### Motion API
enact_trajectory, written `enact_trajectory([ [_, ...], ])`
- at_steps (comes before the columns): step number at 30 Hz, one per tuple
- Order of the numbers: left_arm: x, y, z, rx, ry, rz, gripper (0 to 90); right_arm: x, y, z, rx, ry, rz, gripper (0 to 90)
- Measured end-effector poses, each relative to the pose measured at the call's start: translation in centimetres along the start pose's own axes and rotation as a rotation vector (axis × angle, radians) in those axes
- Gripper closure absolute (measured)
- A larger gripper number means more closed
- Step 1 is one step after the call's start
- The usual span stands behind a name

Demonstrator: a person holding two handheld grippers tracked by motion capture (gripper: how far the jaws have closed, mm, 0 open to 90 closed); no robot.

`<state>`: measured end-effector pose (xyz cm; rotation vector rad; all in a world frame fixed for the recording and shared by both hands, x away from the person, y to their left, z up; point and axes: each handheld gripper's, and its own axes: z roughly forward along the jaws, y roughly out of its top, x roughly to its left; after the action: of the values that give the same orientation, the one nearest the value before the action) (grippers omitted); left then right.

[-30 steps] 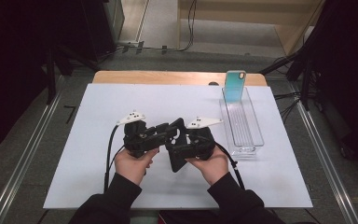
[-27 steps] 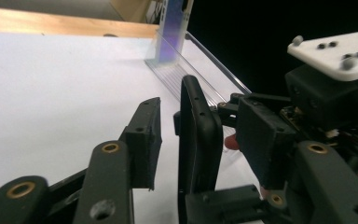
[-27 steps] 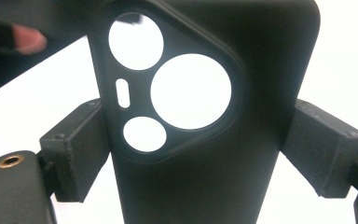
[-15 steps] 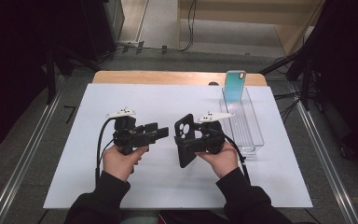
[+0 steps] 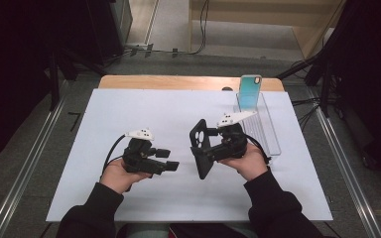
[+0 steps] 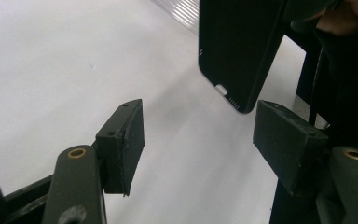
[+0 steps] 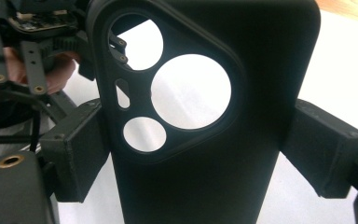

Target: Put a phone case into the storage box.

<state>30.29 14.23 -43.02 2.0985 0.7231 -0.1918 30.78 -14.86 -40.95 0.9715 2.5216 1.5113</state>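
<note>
White table (image 5: pixel 129 114): work surface under both grippers. Clear tray (image 5: pixel 270 134), beyond the right gripper, with a teal phone case (image 5: pixel 250 91) upright at its far end, probably the place for sorted cases. Black phone case (image 5: pixel 200 148): clamped across its width by the right gripper (image 5: pixel 209 151), held upright, likely for transfer to the tray. Left gripper (image 5: pixel 171 165): beside the case, jaws parted and just opening wider, nothing between them. The right gripper view adds the camera cutouts (image 7: pixel 186 91); the left gripper view, the port edge (image 6: pixel 223 91).
</note>
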Motion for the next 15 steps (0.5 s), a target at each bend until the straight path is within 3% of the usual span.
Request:
enact_trajectory([
  [10,0.1,-2.0,-1.2,-0.016,0.022,0.022,34.0,-0.6,0.8,-2.1,0.029,0.033,-0.051,11.5],
  [15,0.1,-2.9,-1.6,-0.011,0.044,0.017,33.9,-1.0,1.4,-3.3,0.004,0.043,-0.053,11.5],
])
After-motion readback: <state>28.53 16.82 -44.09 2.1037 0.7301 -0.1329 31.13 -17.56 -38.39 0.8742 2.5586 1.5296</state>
